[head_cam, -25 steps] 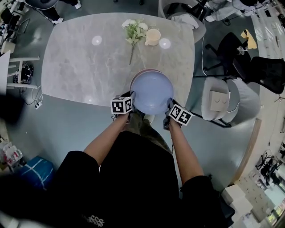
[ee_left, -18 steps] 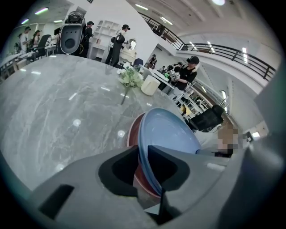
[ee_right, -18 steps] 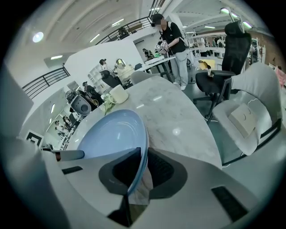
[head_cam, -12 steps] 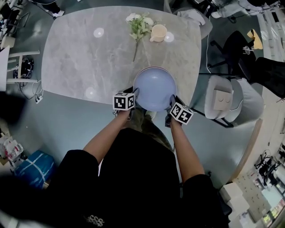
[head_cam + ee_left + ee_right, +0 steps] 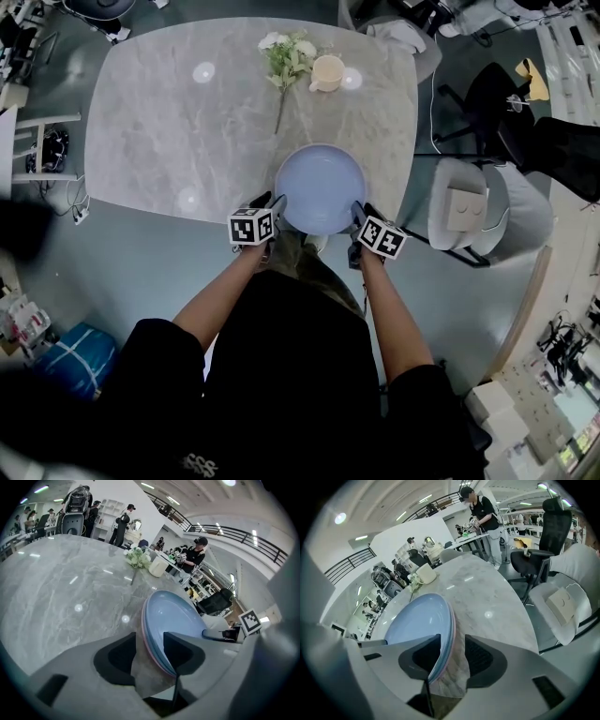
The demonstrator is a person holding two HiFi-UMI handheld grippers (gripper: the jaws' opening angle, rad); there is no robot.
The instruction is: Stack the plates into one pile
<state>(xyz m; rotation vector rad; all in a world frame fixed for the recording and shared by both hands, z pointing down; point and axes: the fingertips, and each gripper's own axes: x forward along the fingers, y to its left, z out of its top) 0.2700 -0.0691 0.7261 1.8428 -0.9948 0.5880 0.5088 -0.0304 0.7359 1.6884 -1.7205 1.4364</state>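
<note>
**Left gripper (image 5: 274,202) and right gripper (image 5: 359,211) slack at the rims of the pile**

Left gripper (image 5: 150,641) first, from its own view: I read its jaws as spread wide, one either side of the near rim of the pile. The rim sits close against the right-hand jaw, and bare marble shows in the gap beside the other jaw, so I see no clamp on it.

The right gripper (image 5: 452,641) shows the mirror of that. Its jaws stand well apart, the rim lies just beside the left-hand jaw, and table surface shows between the rim and the other jaw. I count both tools as holding nothing.

The pile is a blue plate (image 5: 320,187) lying on a pink plate (image 5: 143,634). From the head view I can make out only the blue one. The gripper views show the blue plate (image 5: 176,618) (image 5: 417,620) nested in the pink plate (image 5: 453,620), whose edge peeks out beneath it.

The pile rests on the grey marble table (image 5: 169,122), at the edge nearest me, between the two grippers.

Toward the far side of the table lies a sprig of white flowers (image 5: 289,54), with a cream cup (image 5: 327,73) just beside it, both well apart from the plates. A white chair (image 5: 459,211) stands off the table's right side.
</note>
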